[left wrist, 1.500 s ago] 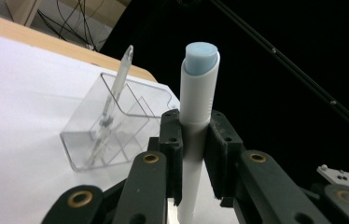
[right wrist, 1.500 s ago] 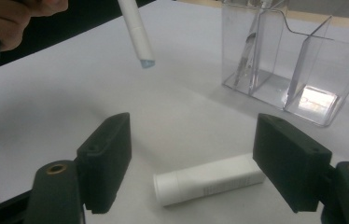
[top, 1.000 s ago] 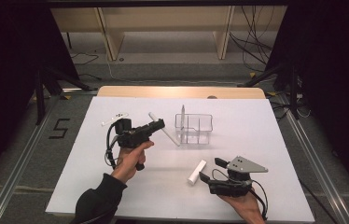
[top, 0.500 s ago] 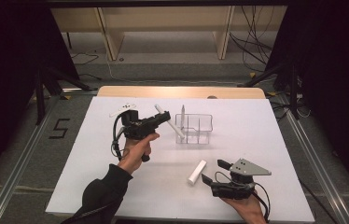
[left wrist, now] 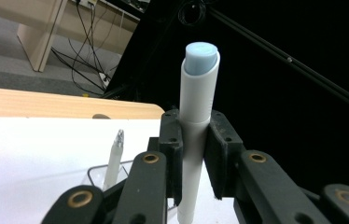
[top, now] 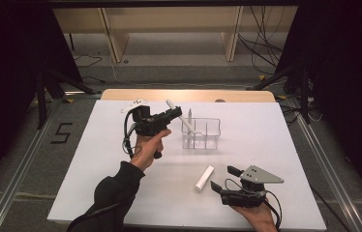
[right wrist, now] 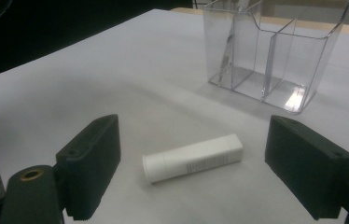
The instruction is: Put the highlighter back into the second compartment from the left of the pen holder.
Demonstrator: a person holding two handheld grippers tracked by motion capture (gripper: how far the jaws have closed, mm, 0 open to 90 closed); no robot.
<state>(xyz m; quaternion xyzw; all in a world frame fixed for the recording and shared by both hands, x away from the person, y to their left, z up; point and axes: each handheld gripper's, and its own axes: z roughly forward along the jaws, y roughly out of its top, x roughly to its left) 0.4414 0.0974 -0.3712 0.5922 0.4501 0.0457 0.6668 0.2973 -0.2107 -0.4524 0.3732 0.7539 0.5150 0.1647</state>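
On the left of the high view, my left hand (top: pixel 146 147) holds the left tool (top: pixel 178 113) raised above the white table (top: pixel 97 159), its tip pointing toward the clear organizer (top: pixel 202 133). The left tool is clamped on a white tube (top: pixel 180 116), which slants across the jaws, one end sticking up past the tool, the other reaching down to the organizer's near-left corner. In the left gripper view, the two black pads press on both sides of that tube (left wrist: pixel 196 135), and its pale blue end (left wrist: pixel 200 57) stands above them.

In the middle of the table, the clear organizer sits with its compartments open at the top. A thin pen-like stick (top: pixel 188 117) stands upright in its back-left compartment; I see the same stick (left wrist: pixel 114 158) just left of the clamped tube in the left gripper view.

Nearer to me and to the right, a second white tube (top: pixel 204 178) lies flat on the table, well apart from the organizer.

At the far right, my right hand rests low with the right tool (top: pixel 224 178), jaws standing wide apart and gripping nothing. In the right gripper view, the lying tube (right wrist: pixel 192 157) sits between the two pads, touching neither.
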